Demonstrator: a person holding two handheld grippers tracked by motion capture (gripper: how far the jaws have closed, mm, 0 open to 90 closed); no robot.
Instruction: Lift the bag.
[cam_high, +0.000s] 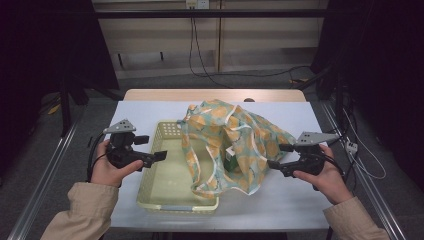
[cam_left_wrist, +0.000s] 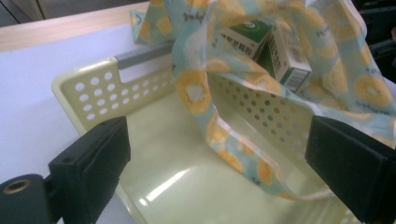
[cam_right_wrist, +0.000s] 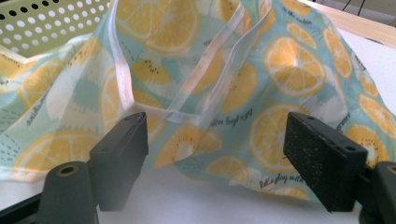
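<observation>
A pale yellow perforated basket sits on the white table cover. A fabric bag with an orange-slice print lies half over the basket's right wall, its mouth facing the basket. Green and white cartons show inside the bag, above the basket wall. My left gripper hovers at the basket's left rim, open, with nothing between its jaws. My right gripper is at the bag's right side, open and pointing at the cloth, with its jaws just short of it.
The white cover has free room in front of and to the right of the bag. A wooden table edge runs along the back. Metal rails flank the table, and cables trail on the floor at right.
</observation>
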